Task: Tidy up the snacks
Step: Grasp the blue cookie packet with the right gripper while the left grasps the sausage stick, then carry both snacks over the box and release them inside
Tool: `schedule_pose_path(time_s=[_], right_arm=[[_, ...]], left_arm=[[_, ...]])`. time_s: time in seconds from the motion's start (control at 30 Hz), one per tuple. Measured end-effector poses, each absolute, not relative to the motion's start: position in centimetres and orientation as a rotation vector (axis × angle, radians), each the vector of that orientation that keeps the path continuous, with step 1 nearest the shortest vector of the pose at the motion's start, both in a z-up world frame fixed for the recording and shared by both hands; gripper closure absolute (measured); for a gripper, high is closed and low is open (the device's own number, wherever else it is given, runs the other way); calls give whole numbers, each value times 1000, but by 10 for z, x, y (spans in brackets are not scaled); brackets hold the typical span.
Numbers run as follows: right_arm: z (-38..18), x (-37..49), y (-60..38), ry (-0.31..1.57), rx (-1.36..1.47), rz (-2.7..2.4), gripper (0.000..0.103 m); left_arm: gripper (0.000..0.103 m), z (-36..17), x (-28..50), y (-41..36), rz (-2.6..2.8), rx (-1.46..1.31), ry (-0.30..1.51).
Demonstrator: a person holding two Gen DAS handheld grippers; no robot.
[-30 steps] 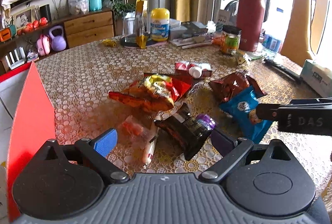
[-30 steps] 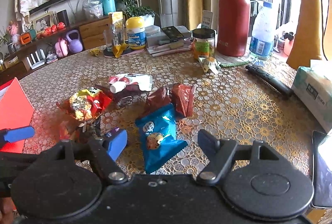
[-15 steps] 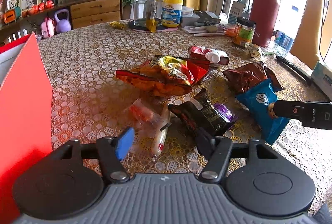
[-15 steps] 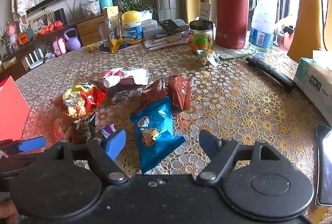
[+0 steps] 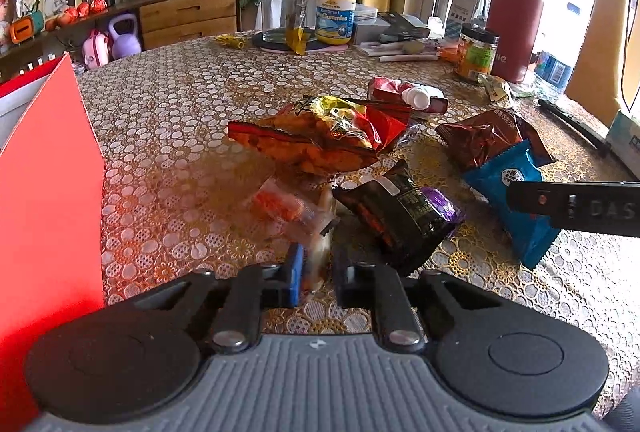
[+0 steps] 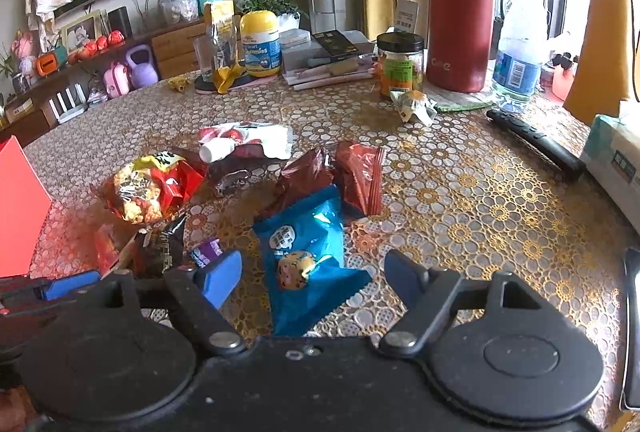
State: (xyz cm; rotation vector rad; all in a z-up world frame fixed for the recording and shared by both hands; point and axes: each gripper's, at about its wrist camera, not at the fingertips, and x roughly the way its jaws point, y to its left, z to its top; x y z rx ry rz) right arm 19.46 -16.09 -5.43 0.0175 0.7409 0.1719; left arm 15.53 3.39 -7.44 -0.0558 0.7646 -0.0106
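Several snack packets lie on the patterned table. My left gripper (image 5: 318,274) is shut on the near end of a small clear sausage stick packet (image 5: 322,236) next to a clear orange-filled wrapper (image 5: 276,204). Beyond lie a red-yellow chip bag (image 5: 320,140), a black packet (image 5: 400,212), a brown packet (image 5: 488,140) and a blue cookie packet (image 5: 512,192). My right gripper (image 6: 312,272) is open and empty, low over the near end of the blue cookie packet (image 6: 308,244). The chip bag (image 6: 148,188) and black packet (image 6: 160,244) lie to its left.
A red box (image 5: 44,192) stands at the left table edge. At the back stand a red flask (image 6: 460,12), a jar (image 6: 400,64), a gummies bottle (image 6: 260,44), a water bottle (image 6: 520,48) and books. A black stick (image 6: 536,140) and tissue pack (image 6: 616,160) lie at right.
My left gripper has closed from wide open onto the sausage stick packet. My right gripper has stayed open over the blue cookie packet, barely moving.
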Motion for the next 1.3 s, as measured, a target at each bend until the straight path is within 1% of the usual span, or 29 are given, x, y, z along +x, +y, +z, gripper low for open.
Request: schedule_pose_path(time_s=[0.17, 0.23, 0.27, 0.3, 0.33, 0.37, 0.4, 0.5, 0.67, 0.83, 1.13, 1.3], right_arm=[[-62, 202, -157, 755, -6, 166, 24], [-65, 205, -156, 765, -11, 163, 26], [-67, 206, -155, 767, -12, 163, 30], [-68, 207, -155, 770, -12, 164, 37], [-69, 207, -154, 774, -11, 165, 41], [-71, 207, -154, 780, -11, 168, 49], [-72, 207, -154, 780, -12, 171, 55], [-71, 204, -156, 776, 1, 180, 60], [-67, 192, -158, 765, 23, 181, 62], [-56, 177, -160, 742, 42, 187, 62], [-37, 154, -159, 692, 49, 209, 62], [-29, 144, -156, 674, 56, 227, 62]], left_arm=[[92, -73, 152, 32, -17, -46, 750], [92, -71, 150, 31, -21, -39, 743], [92, -71, 150, 31, -23, -40, 740], [92, -70, 149, 31, -23, -39, 738], [92, -70, 149, 31, -23, -39, 737], [92, -69, 148, 31, -20, -41, 736], [92, -68, 147, 31, -20, -43, 732], [92, -64, 142, 31, -19, -45, 723], [92, -56, 133, 32, -19, -53, 704], [92, -45, 120, 32, -24, -55, 678], [94, -42, 105, 34, -25, -65, 685], [94, -33, 96, 33, -42, -67, 653]])
